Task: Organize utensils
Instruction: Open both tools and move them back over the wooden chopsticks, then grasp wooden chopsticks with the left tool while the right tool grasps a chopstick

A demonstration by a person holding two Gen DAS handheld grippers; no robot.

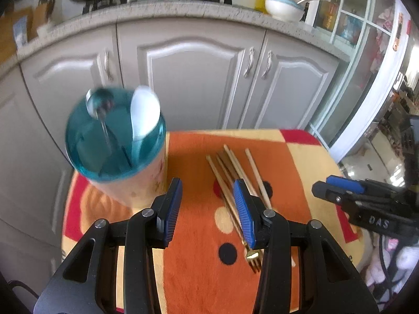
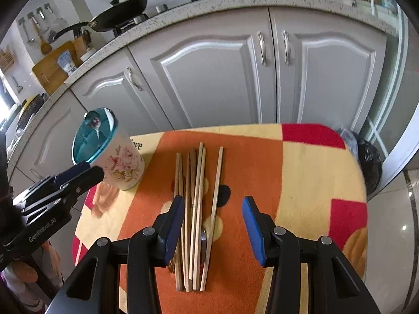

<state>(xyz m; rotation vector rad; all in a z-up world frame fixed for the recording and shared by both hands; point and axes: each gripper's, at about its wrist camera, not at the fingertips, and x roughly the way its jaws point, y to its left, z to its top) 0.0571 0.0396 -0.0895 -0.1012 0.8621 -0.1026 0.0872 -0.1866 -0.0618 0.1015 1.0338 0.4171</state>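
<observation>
**Chopsticks loose on table, both claws empty**

Chopsticks [image 2: 195,209] lie in a rough bundle at centre of the table [image 2: 314,170], tips toward 12 o'clock, one stick splayed off toward 1 o'clock. Pale wood, square-section, thin, stiff. A gold fork [image 1: 253,257] and a steel utensil [image 2: 203,238], likely a spoon, lie partly under the pile.

Floral cup [image 2: 123,167], teal-lined, stands at 10 o'clock of the bundle; it holds a metal spoon [image 1: 98,102] and a white spoon [image 1: 145,110].

Right claw [image 2: 213,225] wide apart, hovering over the bundle's near half, holding nothing. Left claw [image 1: 207,209] also wide, empty, between cup and sticks.

Judgement: sticks are light, rigid, prone to roll and scatter; pinch near mid-length. Fork is smooth, likely slippery; take it by the handle. Cup looks ceramic and tippable.

Tablecloth: orange, cream and red, fuzzy-looking.
</observation>
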